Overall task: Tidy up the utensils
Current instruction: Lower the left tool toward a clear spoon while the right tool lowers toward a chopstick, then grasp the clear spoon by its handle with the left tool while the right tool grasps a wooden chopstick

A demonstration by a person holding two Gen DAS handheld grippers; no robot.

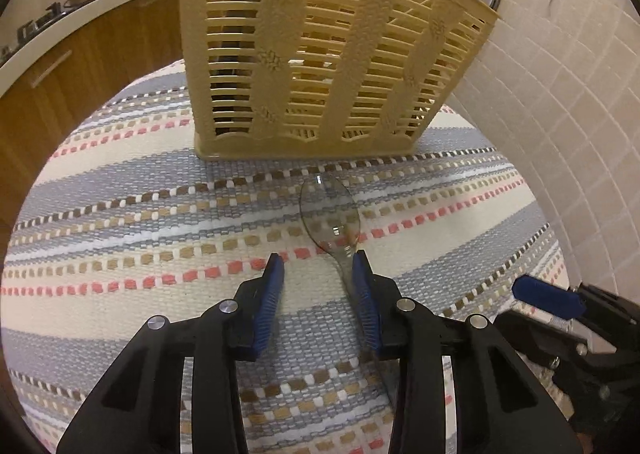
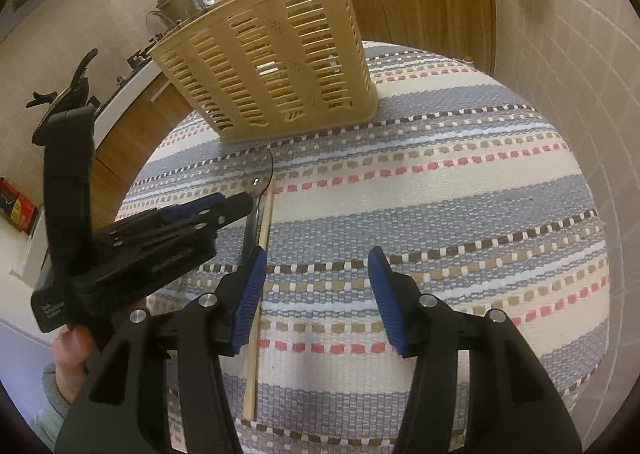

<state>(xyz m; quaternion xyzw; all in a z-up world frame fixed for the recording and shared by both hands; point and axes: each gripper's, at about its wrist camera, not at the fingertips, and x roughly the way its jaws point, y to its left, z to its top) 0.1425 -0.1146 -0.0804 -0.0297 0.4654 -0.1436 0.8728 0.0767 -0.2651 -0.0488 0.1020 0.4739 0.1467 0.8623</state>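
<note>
- Left gripper point(image 1: 318, 266): jaws partly apart, clear spoon point(image 1: 330, 214) between them, neck touching one pad, not clamped.
- Right gripper point(image 2: 316, 258): wide open, empty; wooden chopstick point(image 2: 258, 286) beside its left pad.
- Beige basket point(image 1: 320, 54) straight ahead.

You have a clear plastic spoon point(image 1: 330, 214) lying flat on the striped cloth, bowl toward the cream slotted utensil basket point(image 1: 320, 54) standing upright just beyond it. A wooden chopstick point(image 2: 260, 254) lies alongside the spoon's handle.
</note>
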